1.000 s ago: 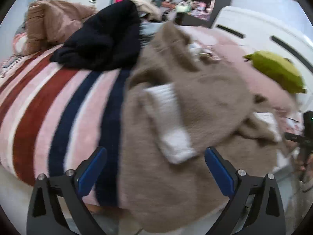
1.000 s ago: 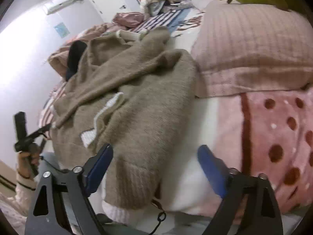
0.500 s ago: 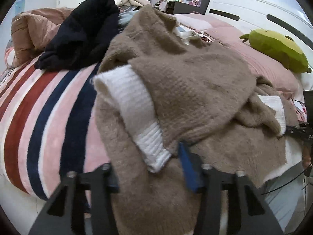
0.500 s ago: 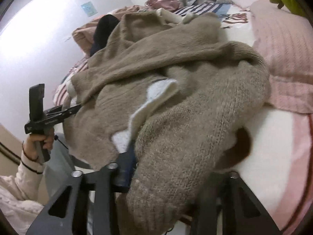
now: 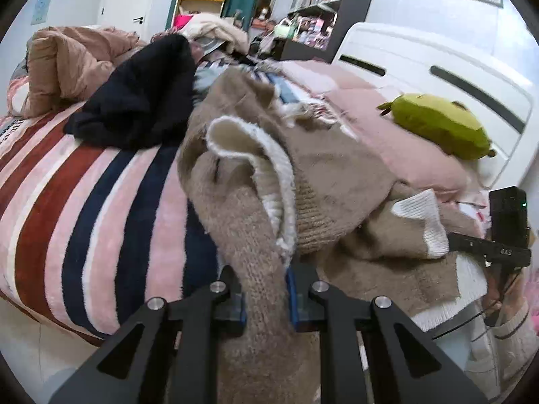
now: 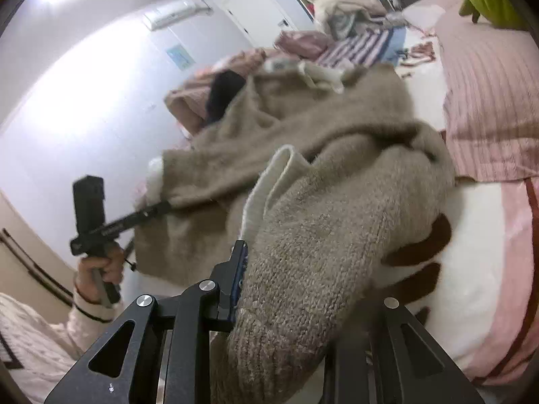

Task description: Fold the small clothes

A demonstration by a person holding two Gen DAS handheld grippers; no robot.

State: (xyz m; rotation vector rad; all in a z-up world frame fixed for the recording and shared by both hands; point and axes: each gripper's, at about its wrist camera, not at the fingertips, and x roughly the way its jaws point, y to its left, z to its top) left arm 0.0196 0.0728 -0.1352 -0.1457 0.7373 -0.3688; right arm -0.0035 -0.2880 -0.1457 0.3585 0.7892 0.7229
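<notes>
Here, everything sits around the fuzzy beige knit sweater with white ribbed cuffs, which lies heaped across the near edge of the bed. To its left, in the left wrist view, the pink plush blanket with red and navy stripes covers the mattress, and a crumpled dark navy garment rests on that blanket just beside the sweater's far left shoulder. Behind the navy garment lies a bunched tan quilt. The left gripper is clenched on a fold of the sweater's hem, the knit bunched tight between its blue pads. A turned-up sleeve with a white cuff stands right above that grip and blocks the view of the sweater's middle. To the sweater's right lie a pink ribbed pillow and, beyond it, a green avocado-shaped plush toy near the white headboard. The right gripper has its jaws closing on a thick roll of the sweater, which hides its right finger. A red-dotted white sheet shows beside that roll.
</notes>
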